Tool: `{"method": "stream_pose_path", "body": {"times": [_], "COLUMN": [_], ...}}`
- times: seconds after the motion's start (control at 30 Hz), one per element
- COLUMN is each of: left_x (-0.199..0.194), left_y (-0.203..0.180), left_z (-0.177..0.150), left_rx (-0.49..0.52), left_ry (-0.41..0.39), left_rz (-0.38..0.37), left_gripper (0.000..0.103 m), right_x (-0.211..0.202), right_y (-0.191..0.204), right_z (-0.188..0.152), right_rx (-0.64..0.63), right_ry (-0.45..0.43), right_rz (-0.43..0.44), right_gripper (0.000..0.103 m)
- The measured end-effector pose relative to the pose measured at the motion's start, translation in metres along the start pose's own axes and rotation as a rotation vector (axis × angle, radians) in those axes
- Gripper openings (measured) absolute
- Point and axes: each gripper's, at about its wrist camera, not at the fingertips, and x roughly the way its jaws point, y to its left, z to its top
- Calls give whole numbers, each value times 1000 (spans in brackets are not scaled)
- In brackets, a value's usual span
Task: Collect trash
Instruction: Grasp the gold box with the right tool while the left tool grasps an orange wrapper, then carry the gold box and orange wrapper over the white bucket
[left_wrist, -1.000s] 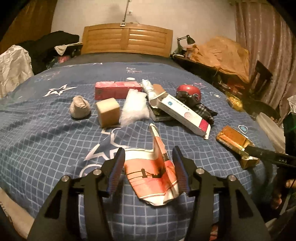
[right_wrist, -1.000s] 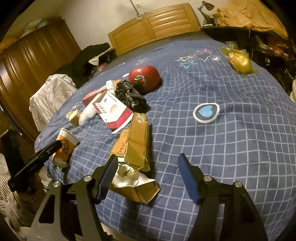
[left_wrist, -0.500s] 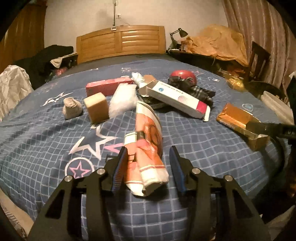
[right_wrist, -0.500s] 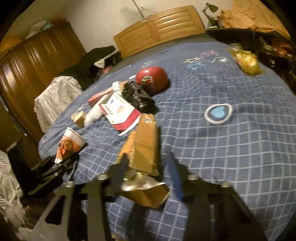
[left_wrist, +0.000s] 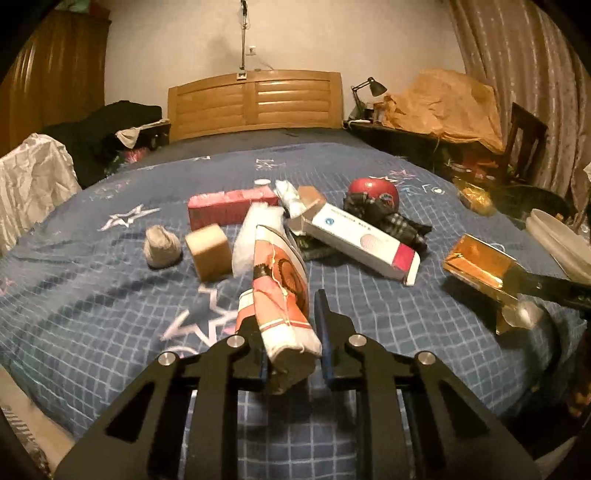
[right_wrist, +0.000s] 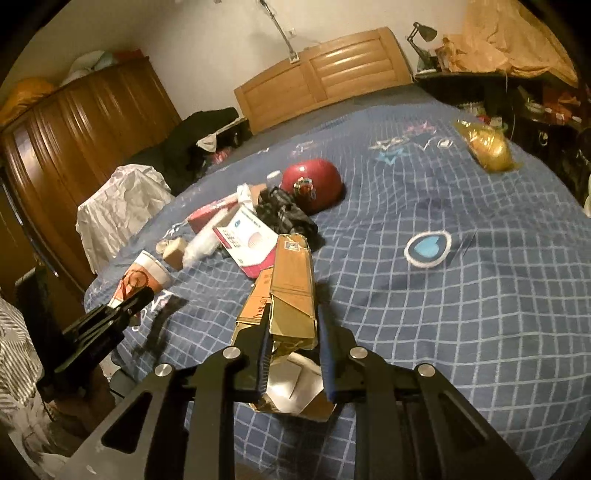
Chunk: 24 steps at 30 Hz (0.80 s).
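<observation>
Since a second ago both claws have narrowed from wide apart onto their pieces of trash, and the crushed orange-and-white paper cup (left_wrist: 282, 295), which lay flat on the bedspread, now stands up off it between the left fingers. The left claw (left_wrist: 291, 343) is closing, its pads pressing the squashed lower end of the cup, whose open rim points away toward the pile in the middle of the bed. The right claw (right_wrist: 293, 354) is also closing, with the flattened gold-lined brown cardboard box (right_wrist: 291, 295) clamped between its pads; the box's far end stretches out over the blue checked bedspread with star prints (right_wrist: 461, 314), while its torn silver-lined end hangs below the fingers. In the left wrist view that same box shows at the right edge of the bed, gripped by the black fingers of the right claw. Farther up the bed lie a long white box with a red end (left_wrist: 356, 240), a red rectangular packet (left_wrist: 229, 208), a small tan cube (left_wrist: 208, 251), a crumpled grey wad (left_wrist: 160, 247), a clear plastic bag (left_wrist: 255, 232) and a dark red round helmet-like object (left_wrist: 373, 192) beside dark checked cloth (left_wrist: 399, 221).
</observation>
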Motion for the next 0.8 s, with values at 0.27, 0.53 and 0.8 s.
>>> {"method": "stream_pose_path", "body": {"times": [0.27,0.53,0.8], "left_x": [4,12,23], "left_y": [-39,-131,-257], "left_z": [46,99,136], "left_rx": [52,161,298], "left_ry": [20,-23,-51], "left_rz": [31,-67,-250], "left_gripper": [18,18,18], "right_x": [-45,-138,-243], "right_y": [-10,-55,-129], "right_z": [15,45,68], "right_rx": [13,32,75], "right_ry": [-89,-256,-382], "right_rz": [-30,-193,-416], "right_gripper": [23,23,23]}}
